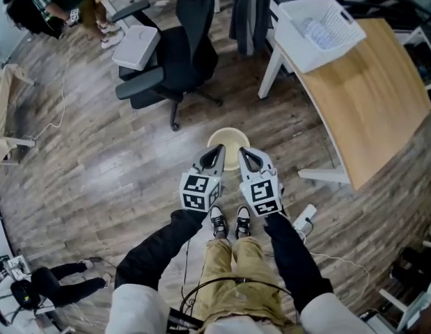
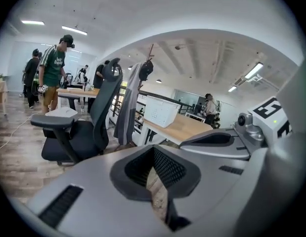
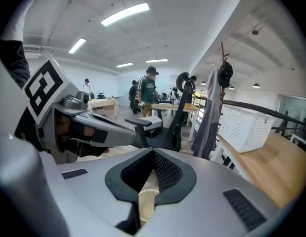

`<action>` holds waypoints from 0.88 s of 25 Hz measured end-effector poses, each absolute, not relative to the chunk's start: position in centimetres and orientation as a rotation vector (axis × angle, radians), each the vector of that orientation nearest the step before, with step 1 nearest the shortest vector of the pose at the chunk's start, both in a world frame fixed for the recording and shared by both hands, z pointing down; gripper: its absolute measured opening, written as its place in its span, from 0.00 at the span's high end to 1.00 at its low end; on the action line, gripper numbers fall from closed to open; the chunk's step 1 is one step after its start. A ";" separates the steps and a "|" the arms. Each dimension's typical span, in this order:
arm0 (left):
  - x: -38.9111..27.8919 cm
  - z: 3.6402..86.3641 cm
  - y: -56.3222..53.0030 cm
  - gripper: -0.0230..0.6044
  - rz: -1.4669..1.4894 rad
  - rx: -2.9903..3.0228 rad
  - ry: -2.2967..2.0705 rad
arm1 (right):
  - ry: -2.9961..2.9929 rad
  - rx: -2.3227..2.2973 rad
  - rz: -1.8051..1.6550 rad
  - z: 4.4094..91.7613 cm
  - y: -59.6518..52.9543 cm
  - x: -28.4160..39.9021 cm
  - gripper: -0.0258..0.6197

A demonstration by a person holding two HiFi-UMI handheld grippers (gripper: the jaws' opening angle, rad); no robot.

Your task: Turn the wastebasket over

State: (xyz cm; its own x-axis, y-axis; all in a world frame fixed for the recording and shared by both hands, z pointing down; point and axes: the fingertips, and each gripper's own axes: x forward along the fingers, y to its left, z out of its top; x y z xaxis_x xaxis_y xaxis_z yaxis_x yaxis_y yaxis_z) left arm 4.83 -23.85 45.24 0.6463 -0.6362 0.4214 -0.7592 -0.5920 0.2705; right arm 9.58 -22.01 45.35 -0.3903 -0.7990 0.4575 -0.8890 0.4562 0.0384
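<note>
The cream round wastebasket [image 1: 229, 142] stands on the wooden floor just ahead of the person's shoes [image 1: 229, 221], its round face turned up towards me. Both grippers hang high above it and touch nothing. My left gripper [image 1: 216, 156] has its jaws together, and only a thin slit of floor shows between its pads [image 2: 167, 169]. My right gripper [image 1: 247, 157] is shut too. A cream sliver of the wastebasket [image 3: 145, 201] shows far below through its slit. In the head view the gripper tips cover the near edge of the wastebasket.
A black office chair [image 1: 177, 61] stands beyond the wastebasket, and a wooden desk [image 1: 368, 96] with a white perforated basket [image 1: 319, 30] is at the right. A white power strip [image 1: 306, 220] with cables lies by the right foot. People stand at far desks [image 3: 148, 90].
</note>
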 end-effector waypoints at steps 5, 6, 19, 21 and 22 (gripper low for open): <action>5.5 37.9 -21.1 0.96 0.326 2.493 -1.071 | -2.360 1.466 0.225 38.2 -19.2 9.3 0.93; 5.7 36.7 -20.2 0.96 0.319 2.504 -1.057 | -2.373 1.472 0.213 36.9 -18.5 9.3 0.93; 6.5 25.5 -10.8 0.96 0.294 2.670 -1.042 | -2.483 1.546 0.081 24.2 -10.9 12.0 0.93; 6.2 24.0 -10.6 0.96 0.259 2.665 -1.082 | -2.506 1.544 0.035 22.2 -10.5 11.9 0.93; 5.9 23.2 -10.8 0.96 0.237 2.661 -1.107 | -2.515 1.538 0.009 21.3 -10.4 11.9 0.93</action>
